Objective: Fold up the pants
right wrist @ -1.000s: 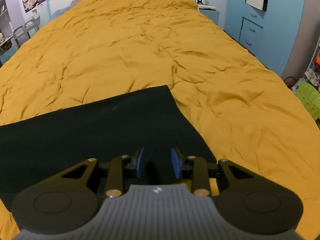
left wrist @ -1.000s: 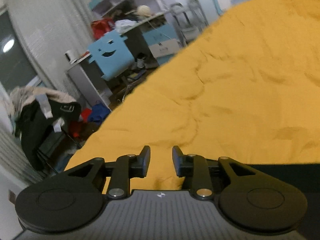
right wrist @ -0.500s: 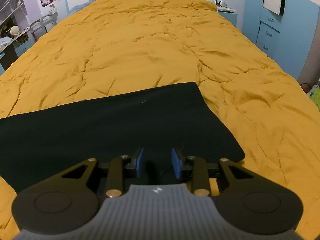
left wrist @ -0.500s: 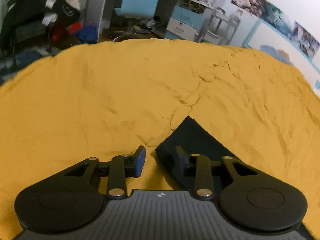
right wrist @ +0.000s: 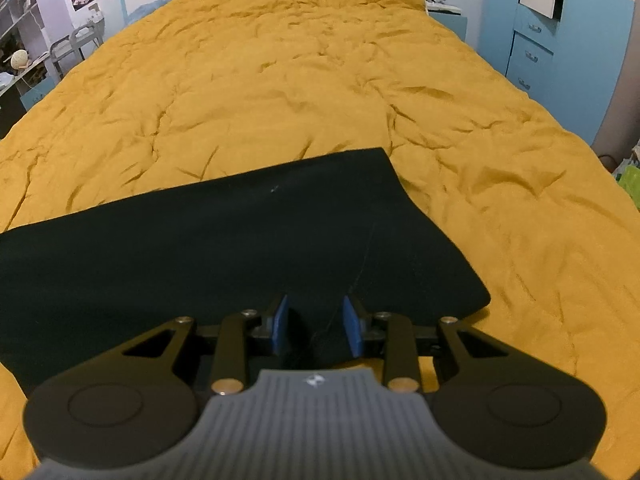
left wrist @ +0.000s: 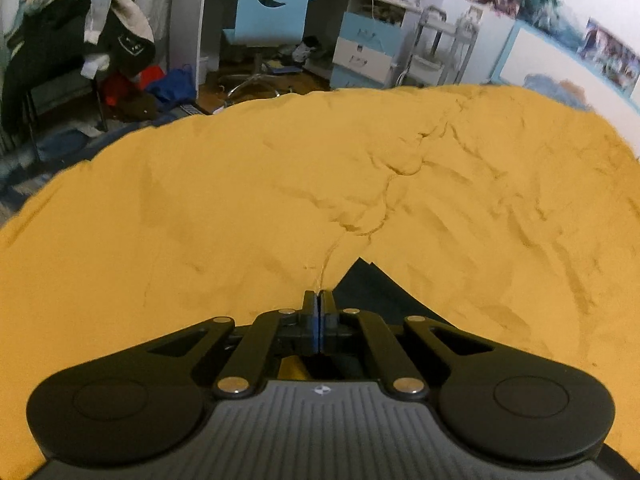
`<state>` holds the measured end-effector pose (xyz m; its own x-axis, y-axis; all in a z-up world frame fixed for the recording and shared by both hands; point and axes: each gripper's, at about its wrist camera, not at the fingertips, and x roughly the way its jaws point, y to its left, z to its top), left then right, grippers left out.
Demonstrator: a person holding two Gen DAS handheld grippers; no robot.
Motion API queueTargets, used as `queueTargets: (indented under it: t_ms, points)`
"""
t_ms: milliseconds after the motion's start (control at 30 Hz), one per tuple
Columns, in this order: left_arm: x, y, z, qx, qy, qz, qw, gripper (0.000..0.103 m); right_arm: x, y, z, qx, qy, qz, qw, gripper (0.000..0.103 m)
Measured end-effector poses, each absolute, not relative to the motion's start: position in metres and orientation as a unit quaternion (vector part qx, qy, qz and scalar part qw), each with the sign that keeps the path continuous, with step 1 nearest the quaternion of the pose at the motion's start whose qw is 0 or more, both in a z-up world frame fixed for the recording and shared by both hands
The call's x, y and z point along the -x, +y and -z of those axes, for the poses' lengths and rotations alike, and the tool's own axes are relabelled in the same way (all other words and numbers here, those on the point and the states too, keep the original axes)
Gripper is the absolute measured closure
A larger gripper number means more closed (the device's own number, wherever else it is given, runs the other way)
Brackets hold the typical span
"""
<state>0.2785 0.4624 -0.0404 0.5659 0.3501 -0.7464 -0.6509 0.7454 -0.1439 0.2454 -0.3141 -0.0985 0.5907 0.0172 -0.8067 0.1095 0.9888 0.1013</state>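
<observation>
Looks like the grab-the-ends step. The black pants [right wrist: 224, 240] lie flat on the yellow bed [right wrist: 320, 80], right under the right tool [right wrist: 314, 326], which is open with nothing in it. The left tool [left wrist: 319, 308] is pinched closed beside a pants corner, can't tell if it caught any cloth. Next: right tool needs to close on fabric, then both lift and fold over.

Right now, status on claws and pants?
Left claw shut beside pants corner. Right claw open over pants, flat on yellow bedspread. Nothing obstructing.

Left gripper [left wrist: 319, 300] fingers [left wrist: 309, 304] now together.
</observation>
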Motion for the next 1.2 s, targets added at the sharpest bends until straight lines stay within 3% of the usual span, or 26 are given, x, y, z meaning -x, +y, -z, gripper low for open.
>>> queueTargets:
  t_ms: [67,200,467,800,833,967,1100,1200]
  points:
    - [-0.293,0.457,0.03,0.193,0.362,-0.287,0.866,0.103,-0.246,-0.315,0.099,-0.07,0.451,0.027,0.889,0.076]
    - [-0.283,0.438,-0.016,0.18,0.274,-0.242,0.913,0.103,-0.246,-0.316,0.094,-0.056,0.444,0.032,0.894,0.076]
    - [-0.275,0.464,0.067,0.208,0.344,-0.296,0.867,0.103,-0.25,-0.313,0.099,-0.062,0.449,0.023,0.891,0.076]
    - [-0.253,0.48,0.072,0.245,0.353,-0.331,0.84,0.098,-0.251,-0.308,0.097,-0.058,0.445,0.016,0.893,0.076]
    - [-0.25,0.483,0.071,0.259,0.35,-0.334,0.836,0.096,-0.251,-0.308,0.096,-0.063,0.446,0.014,0.893,0.076]
    - [-0.229,0.485,0.068,0.333,0.32,-0.303,0.834,0.057,-0.252,-0.297,0.09,-0.091,0.451,-0.01,0.888,0.076]
    - [-0.231,0.479,0.079,0.36,0.326,-0.291,0.825,0.057,-0.245,-0.267,0.079,-0.092,0.456,-0.05,0.884,0.067]
    - [-0.234,0.475,0.086,0.355,0.33,-0.294,0.824,0.057,-0.233,-0.241,0.073,-0.08,0.477,-0.072,0.872,0.067]
